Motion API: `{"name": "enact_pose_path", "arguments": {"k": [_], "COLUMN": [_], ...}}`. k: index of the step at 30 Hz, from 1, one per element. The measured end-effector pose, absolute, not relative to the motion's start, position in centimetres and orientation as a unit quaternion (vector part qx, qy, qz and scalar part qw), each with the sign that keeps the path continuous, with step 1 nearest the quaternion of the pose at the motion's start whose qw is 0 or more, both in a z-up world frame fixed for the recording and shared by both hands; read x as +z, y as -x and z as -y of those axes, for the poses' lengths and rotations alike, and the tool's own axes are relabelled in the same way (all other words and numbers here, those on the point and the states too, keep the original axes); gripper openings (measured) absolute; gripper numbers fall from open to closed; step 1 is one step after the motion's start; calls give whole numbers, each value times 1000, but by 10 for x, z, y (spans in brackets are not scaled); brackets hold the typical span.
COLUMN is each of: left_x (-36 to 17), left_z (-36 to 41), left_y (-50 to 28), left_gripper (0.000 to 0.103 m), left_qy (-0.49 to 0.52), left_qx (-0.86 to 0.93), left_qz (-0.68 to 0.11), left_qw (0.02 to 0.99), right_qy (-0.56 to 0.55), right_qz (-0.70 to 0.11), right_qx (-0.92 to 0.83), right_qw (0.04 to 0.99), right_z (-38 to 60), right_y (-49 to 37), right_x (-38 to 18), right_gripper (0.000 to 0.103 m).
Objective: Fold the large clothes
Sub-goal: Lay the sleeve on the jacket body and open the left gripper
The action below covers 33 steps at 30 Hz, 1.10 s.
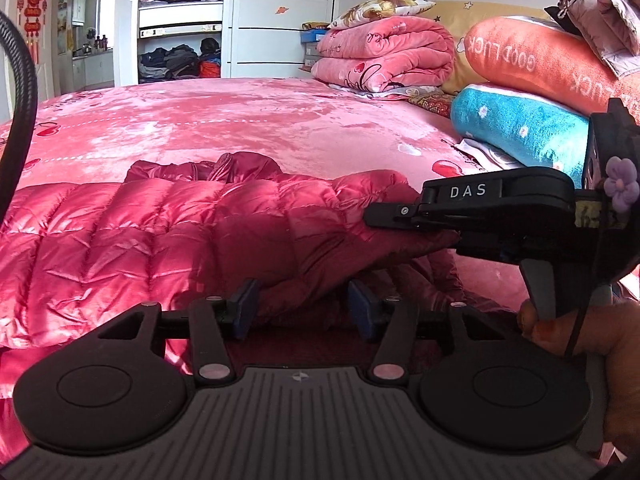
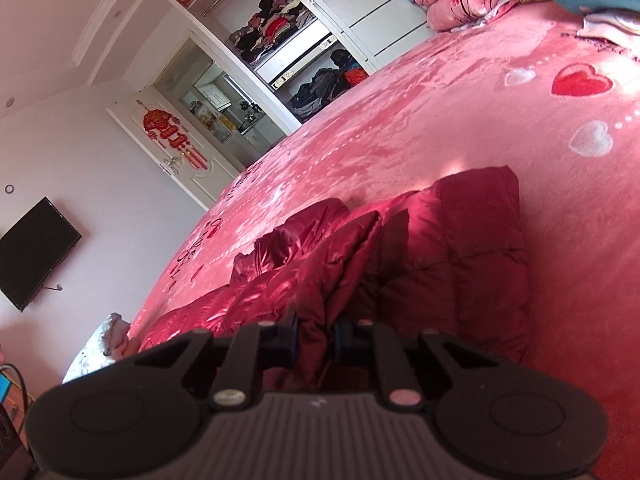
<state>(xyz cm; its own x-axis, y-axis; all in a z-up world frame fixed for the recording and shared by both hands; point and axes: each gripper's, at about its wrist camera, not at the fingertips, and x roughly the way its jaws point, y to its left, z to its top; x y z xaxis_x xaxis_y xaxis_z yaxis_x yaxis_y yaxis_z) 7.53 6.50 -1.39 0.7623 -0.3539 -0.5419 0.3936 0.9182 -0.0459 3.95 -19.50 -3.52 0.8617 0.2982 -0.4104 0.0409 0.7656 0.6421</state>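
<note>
A shiny red quilted down jacket (image 1: 160, 240) lies on the bed, bunched toward its right side. In the left wrist view my left gripper (image 1: 303, 306) is open, its blue pads (image 1: 244, 304) standing apart on either side of a jacket fold without pressing it. My right gripper (image 1: 384, 218) comes in from the right, held by a hand (image 1: 580, 340), and is clamped on the jacket's raised edge. Seen from the right wrist, the right gripper (image 2: 316, 340) is shut on a ridge of the jacket (image 2: 440, 260) pinched between its pads.
The bed (image 1: 240, 120) carries a pink blanket with hearts. At its head are a folded pink quilt (image 1: 384, 56), an orange pillow (image 1: 532, 60) and a teal pillow (image 1: 520, 128). An open wardrobe (image 1: 180, 20) stands beyond the bed. A TV (image 2: 32, 252) hangs on the wall.
</note>
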Motion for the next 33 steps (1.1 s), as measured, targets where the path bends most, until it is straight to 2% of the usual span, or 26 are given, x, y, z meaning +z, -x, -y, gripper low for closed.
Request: {"name": "enact_pose_path", "arguments": {"k": [4,10,13,15,17,23,33], "left_x": [-13,-13,-8,-5,-4,-9,-27], "left_z": [-79,-102,-107,-110,-113,-114,-133], "left_y": [-77,-96,-101,-106,-112,-126,-133], "left_gripper": [63,61,61,61,61,58,61], "left_qy": [-36,-8,-1,2,3,-2,-33], "left_qx": [-171,-107,-84,-70,-54,-16,27], "left_qz": [-283,-289,-277,-270,-267,-271,-281], "left_qw": [943,951,957,960,962,963,959], "right_qy": [-311,-288,-286,-282,-280,-240,-209], "right_qz": [-248,-287,-292,-279,-258,-205,-287], "right_qx": [35,17,10,-4,-11,24,90], "right_qw": [917,913,912,918,924,949,931], "right_z": [201,197,198,201,205,192,149], "right_y": [-38,-48,-48,-45,-40,-34,-70], "right_x": [-32,-41,-40,-35,-29,-13,-40], "right_gripper": [10,12,26,50,59,60,59]}}
